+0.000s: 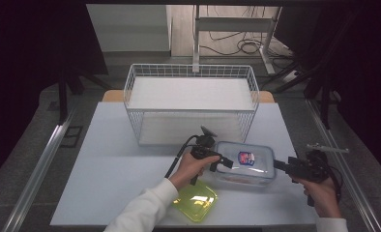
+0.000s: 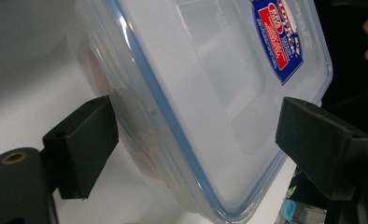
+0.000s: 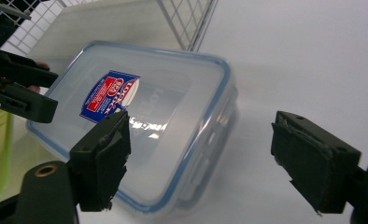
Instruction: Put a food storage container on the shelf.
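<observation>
A clear plastic container (image 1: 249,164) with a blue-sealed lid and a red and blue label lies on the white table, just in front of the wire basket. My left gripper (image 1: 223,163) is at its left end. In the left gripper view the container (image 2: 210,93) fills the space between and beyond the two jaws of my left gripper (image 2: 198,135), which stand wide apart. My right gripper (image 1: 279,165) is at the container's right end. It is open (image 3: 205,154), with the container (image 3: 140,116) ahead and to the left, partly behind its left jaw.
A white wire basket (image 1: 191,104) with a white shelf stands behind the container at mid table. A yellow-green lid (image 1: 196,200) lies near the front edge, under the left forearm. The table (image 1: 111,159) has bare room on the left.
</observation>
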`<state>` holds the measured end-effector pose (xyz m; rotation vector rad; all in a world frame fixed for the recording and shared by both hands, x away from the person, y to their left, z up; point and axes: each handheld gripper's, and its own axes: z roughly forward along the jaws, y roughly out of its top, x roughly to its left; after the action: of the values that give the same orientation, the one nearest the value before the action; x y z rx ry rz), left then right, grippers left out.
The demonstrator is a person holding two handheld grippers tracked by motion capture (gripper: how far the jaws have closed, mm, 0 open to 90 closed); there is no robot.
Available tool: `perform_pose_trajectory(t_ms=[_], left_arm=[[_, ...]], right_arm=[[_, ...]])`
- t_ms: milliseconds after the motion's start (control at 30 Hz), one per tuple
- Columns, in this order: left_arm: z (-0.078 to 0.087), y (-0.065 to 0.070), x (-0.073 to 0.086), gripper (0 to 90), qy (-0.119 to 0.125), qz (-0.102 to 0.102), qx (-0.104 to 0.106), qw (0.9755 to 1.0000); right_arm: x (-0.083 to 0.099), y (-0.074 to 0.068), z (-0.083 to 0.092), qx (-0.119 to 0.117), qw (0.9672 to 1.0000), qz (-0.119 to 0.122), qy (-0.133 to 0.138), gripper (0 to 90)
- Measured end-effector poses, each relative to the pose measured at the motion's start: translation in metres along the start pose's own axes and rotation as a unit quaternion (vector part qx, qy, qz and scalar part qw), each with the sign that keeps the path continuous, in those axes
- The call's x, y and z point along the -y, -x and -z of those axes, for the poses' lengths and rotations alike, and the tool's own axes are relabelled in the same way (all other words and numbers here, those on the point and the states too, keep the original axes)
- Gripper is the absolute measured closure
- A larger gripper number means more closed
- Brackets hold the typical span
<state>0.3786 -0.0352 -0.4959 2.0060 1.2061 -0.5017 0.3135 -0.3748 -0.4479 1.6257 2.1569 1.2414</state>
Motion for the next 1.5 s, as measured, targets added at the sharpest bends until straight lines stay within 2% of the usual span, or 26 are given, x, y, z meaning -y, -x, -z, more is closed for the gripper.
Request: perform_pose_trajectory(t_ms=[100, 167, 300, 367, 400, 467, 500, 533, 567, 600, 667, 833, 933, 967, 1033, 1200, 1233, 1300, 1433, 1500], left_arm=[[-0.001, -0.001, 0.000, 14.3, 0.006, 0.007, 0.003, 1.0000], [-0.001, 0.000, 0.000, 14.6, 0.009, 0.011, 0.002, 0.9999], [0.000, -0.001, -0.001, 16.1, 0.014, 0.013, 0.005, 0.9998], [0.000, -0.001, 0.000, 16.2, 0.015, 0.013, 0.005, 0.9998], [0.000, -0.001, 0.000, 16.4, 0.015, 0.013, 0.005, 0.9998], [0.001, -0.001, 0.000, 16.7, 0.014, 0.007, 0.000, 0.9999], [0.001, -0.001, 0.000, 17.5, 0.014, 0.004, -0.003, 0.9999], [0.001, -0.001, 0.000, 17.9, 0.014, 0.004, -0.003, 0.9999], [0.003, 0.000, 0.000, 18.8, 0.015, 0.003, -0.005, 0.9999], [0.003, 0.000, 0.000, 19.3, 0.015, 0.003, -0.005, 0.9999], [0.003, 0.001, 0.000, 19.6, 0.015, 0.001, -0.008, 0.9999], [0.006, 0.001, 0.000, 21.9, 0.011, -0.007, -0.010, 0.9999], [0.007, -0.001, 0.000, 24.2, 0.016, -0.005, -0.004, 0.9999], [0.009, -0.001, 0.001, 25.5, 0.011, -0.013, -0.005, 0.9998], [0.010, -0.001, 0.001, 26.0, 0.011, -0.016, -0.005, 0.9998], [0.015, -0.001, 0.003, 33.3, 0.019, -0.019, -0.002, 0.9996], [0.018, -0.003, 0.004, 34.8, 0.021, -0.025, 0.002, 0.9995], [0.018, -0.002, 0.005, 35.6, 0.028, -0.020, 0.005, 0.9994], [0.022, -0.002, 0.007, 38.8, 0.029, -0.031, 0.008, 0.9991], [0.023, -0.002, 0.009, 41.4, 0.034, -0.029, 0.013, 0.9989]], right_arm=[[-0.002, 0.007, -0.020, -0.027, 0.9988, -0.022, -0.034, 17.5], [-0.002, 0.008, -0.023, -0.030, 0.9984, -0.025, -0.040, 16.9], [0.000, 0.013, -0.039, -0.053, 0.9950, -0.046, -0.071, 15.7], [0.000, 0.014, -0.040, -0.056, 0.9943, -0.052, -0.075, 15.3], [0.002, 0.018, -0.043, -0.070, 0.9922, -0.064, -0.080, 15.0], [0.003, 0.020, -0.045, -0.084, 0.9903, -0.074, -0.083, 15.1], [0.004, 0.021, -0.048, -0.101, 0.9876, -0.085, -0.085, 16.4], [0.004, 0.021, -0.048, -0.101, 0.9876, -0.085, -0.085, 16.4], [0.005, 0.021, -0.049, -0.112, 0.9854, -0.093, -0.088, 19.1], [0.005, 0.021, -0.049, -0.112, 0.9854, -0.093, -0.088, 19.1], [0.005, 0.021, -0.051, -0.121, 0.9832, -0.101, -0.092, 19.4], [0.005, 0.020, -0.047, -0.115, 0.9836, -0.108, -0.088, 24.6], [0.005, 0.023, -0.046, -0.121, 0.9817, -0.119, -0.086, 27.5], [0.006, 0.025, -0.045, -0.126, 0.9807, -0.121, -0.087, 29.5], [0.006, 0.025, -0.044, -0.128, 0.9806, -0.122, -0.085, 30.2], [0.008, 0.027, -0.038, -0.137, 0.9803, -0.121, -0.075, 35.4], [0.009, 0.027, -0.036, -0.139, 0.9806, -0.119, -0.071, 36.6], [0.010, 0.027, -0.035, -0.139, 0.9809, -0.117, -0.070, 37.0], [0.012, 0.026, -0.031, -0.140, 0.9818, -0.111, -0.064, 39.3], [0.013, 0.027, -0.028, -0.145, 0.9818, -0.107, -0.059, 41.2]])
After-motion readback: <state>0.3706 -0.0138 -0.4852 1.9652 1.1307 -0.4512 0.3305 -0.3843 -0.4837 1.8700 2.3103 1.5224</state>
